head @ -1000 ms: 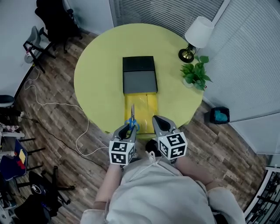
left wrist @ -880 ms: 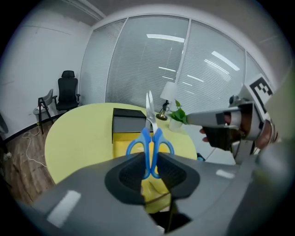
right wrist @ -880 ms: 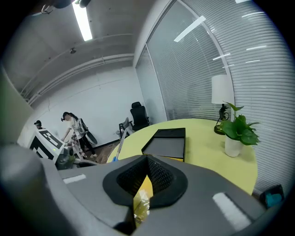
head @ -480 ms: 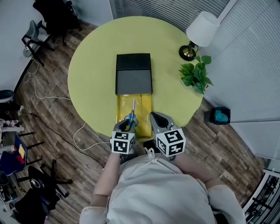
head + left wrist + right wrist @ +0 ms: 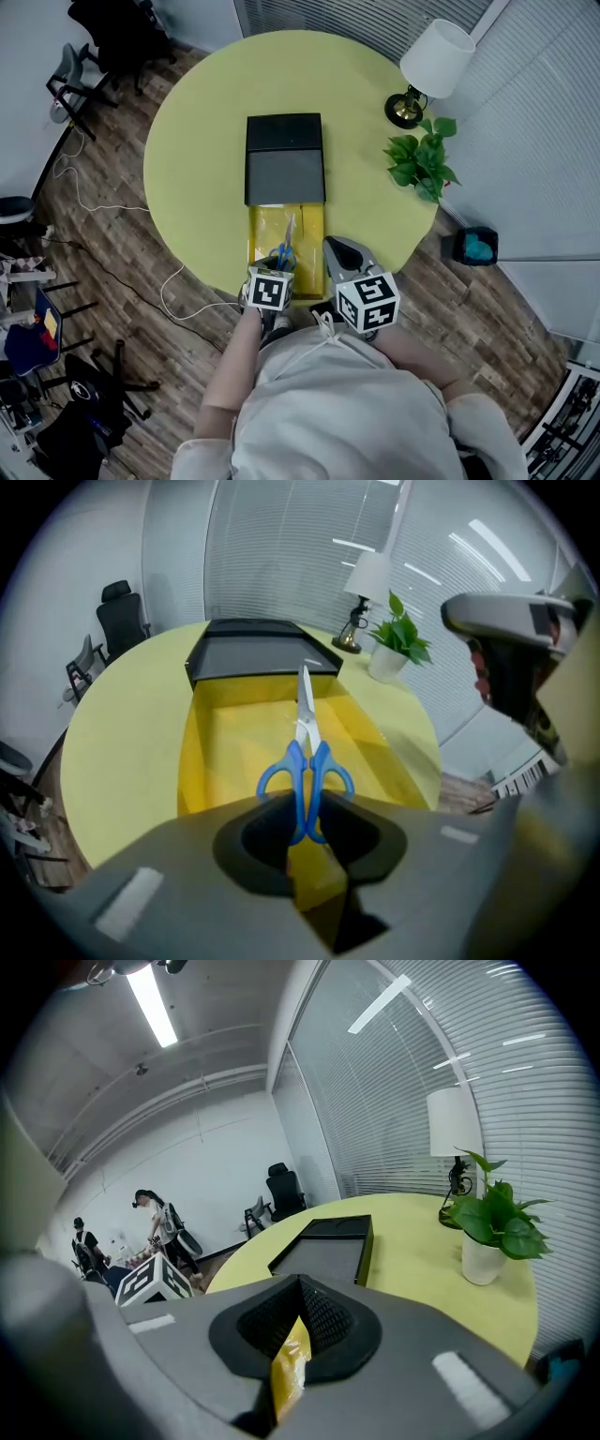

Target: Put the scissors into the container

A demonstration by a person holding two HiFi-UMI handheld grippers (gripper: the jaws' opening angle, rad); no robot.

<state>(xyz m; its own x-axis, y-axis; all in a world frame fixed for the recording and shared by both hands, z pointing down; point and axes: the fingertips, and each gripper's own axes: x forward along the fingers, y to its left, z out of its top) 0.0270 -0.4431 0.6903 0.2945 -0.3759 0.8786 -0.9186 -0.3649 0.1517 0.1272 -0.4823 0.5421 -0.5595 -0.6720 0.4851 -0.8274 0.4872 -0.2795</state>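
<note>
My left gripper [image 5: 279, 265] [image 5: 307, 822] is shut on the blue handles of the scissors [image 5: 285, 246] [image 5: 306, 761]. The closed blades point forward over the open yellow container [image 5: 315, 223] [image 5: 202, 752], near its front end. A black box [image 5: 284, 159] [image 5: 251, 649] [image 5: 328, 1251] lies against the container's far end. My right gripper [image 5: 339, 249] [image 5: 300, 1312] hovers just right of the container's near corner. Its jaws are together, with only a yellow strip in the seam. A like strip shows in the left jaws under the scissors.
The round yellow-green table [image 5: 197, 141] carries a lamp [image 5: 427, 70] and a potted plant [image 5: 419, 164] at its right edge. Office chairs [image 5: 108, 52] and a white cable [image 5: 103, 220] are on the wooden floor to the left. People stand far off [image 5: 155, 1222].
My left gripper has carried the scissors forward, so that it now sits over the container's near edge. The right gripper has kept its place beside it.
</note>
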